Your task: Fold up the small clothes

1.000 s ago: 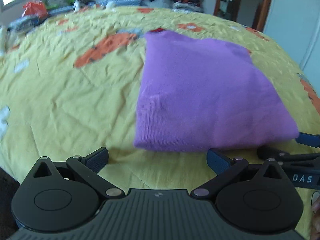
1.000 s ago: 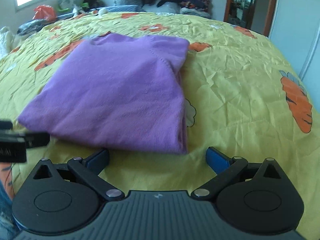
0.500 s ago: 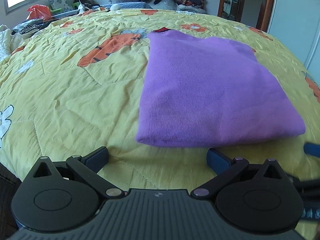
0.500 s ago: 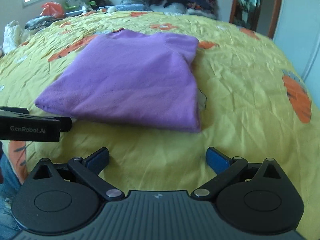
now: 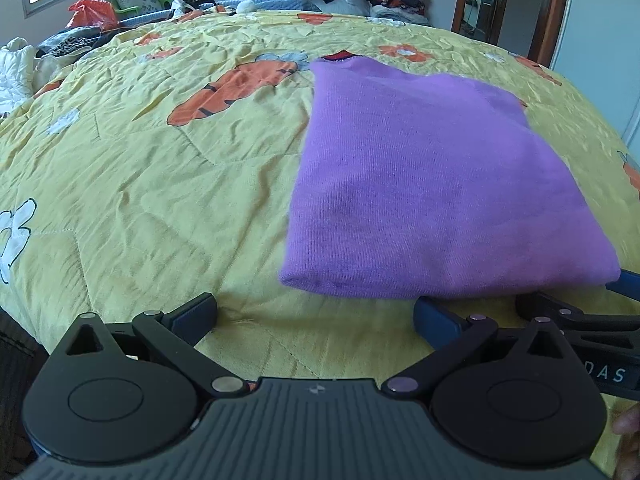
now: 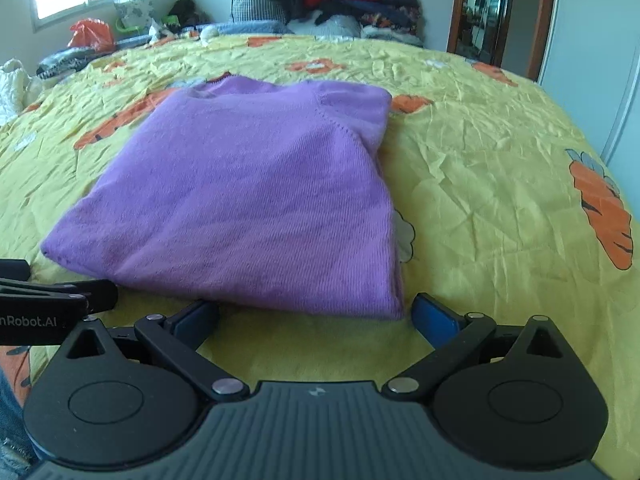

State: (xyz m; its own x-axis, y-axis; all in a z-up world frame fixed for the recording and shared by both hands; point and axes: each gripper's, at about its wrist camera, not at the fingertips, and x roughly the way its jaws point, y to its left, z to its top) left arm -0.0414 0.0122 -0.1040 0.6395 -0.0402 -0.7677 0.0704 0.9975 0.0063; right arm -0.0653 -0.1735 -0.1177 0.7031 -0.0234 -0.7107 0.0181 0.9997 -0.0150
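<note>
because the purple knitted sweater point(image 6: 256, 200) lies folded flat on the yellow carrot-print quilt point(image 6: 500, 168), both the left gripper point(image 5: 314, 312) and right gripper point(image 6: 316, 312) sit spread wide at its near edge, holding nothing, likely poised for another fold.

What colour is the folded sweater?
Purple sweater, plain knit; shows best in the right wrist view.

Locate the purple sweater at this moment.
The folded purple sweater lies flat on the yellow carrot-print bedspread, just ahead of both open grippers, centre-left in the right wrist view, right of centre in the left.
</note>
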